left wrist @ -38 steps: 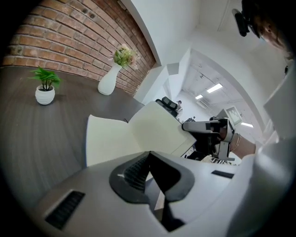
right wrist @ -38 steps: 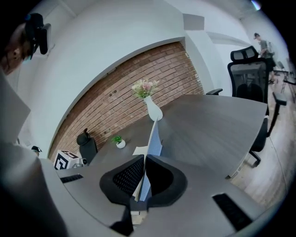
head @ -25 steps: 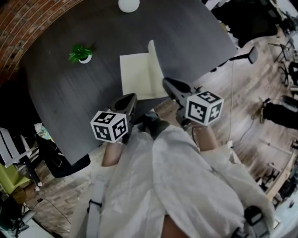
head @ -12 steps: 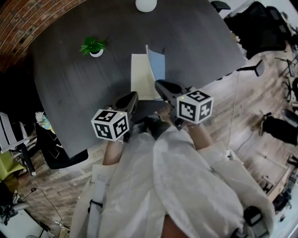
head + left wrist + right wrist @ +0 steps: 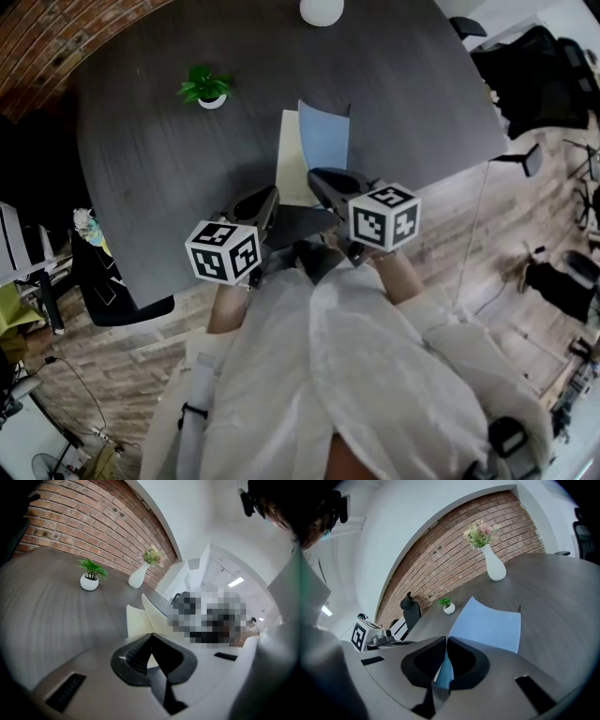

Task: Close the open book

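Book (image 5: 292,161): lies open near the front edge of the dark grey table (image 5: 141,187), cream page facing up. Its blue cover (image 5: 325,137) is lifted and stands tilted above the page.
Right gripper (image 5: 319,178): jaws clamped on the near edge of the blue cover.
Left gripper (image 5: 266,197): jaws pressed together at the tips with nothing between them, just beside the near left corner of the page.
Potted plant (image 5: 207,86) and white vase (image 5: 322,9): farther back on the table, well apart from the pages.
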`<state>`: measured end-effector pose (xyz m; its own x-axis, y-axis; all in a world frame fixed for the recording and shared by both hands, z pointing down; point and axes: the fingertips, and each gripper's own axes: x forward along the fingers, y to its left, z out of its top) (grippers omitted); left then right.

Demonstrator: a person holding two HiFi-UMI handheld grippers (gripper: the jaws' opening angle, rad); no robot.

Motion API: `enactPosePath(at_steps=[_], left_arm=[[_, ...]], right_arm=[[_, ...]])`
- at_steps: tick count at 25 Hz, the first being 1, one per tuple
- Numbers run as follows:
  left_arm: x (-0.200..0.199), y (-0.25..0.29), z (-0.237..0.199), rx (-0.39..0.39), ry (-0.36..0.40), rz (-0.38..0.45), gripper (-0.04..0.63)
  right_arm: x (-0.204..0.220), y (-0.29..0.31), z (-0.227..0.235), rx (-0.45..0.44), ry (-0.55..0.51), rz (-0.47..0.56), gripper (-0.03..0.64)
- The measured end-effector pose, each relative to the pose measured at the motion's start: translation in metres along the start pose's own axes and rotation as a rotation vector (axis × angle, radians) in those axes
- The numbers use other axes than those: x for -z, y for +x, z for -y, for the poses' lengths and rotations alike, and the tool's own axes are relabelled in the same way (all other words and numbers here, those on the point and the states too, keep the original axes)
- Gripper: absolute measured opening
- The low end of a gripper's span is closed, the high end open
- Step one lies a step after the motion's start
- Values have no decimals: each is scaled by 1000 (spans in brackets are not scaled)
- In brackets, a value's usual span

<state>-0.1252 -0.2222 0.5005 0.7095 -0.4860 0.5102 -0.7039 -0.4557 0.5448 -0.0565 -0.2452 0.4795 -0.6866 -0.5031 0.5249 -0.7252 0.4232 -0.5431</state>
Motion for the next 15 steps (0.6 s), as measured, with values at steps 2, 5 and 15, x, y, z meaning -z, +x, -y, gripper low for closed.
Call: enactPosePath(at_steps=[2, 5, 15], left_arm=[[1, -1, -3, -9, -9, 1, 5], [3, -1, -7, -22, -23, 1, 5], [6, 1, -18, -41, -55, 2, 5]], right_arm=[[2, 6, -1, -8, -1, -13, 20], [6, 15, -2, -18, -2, -35, 20], [18, 42, -1, -44, -16, -100, 20]])
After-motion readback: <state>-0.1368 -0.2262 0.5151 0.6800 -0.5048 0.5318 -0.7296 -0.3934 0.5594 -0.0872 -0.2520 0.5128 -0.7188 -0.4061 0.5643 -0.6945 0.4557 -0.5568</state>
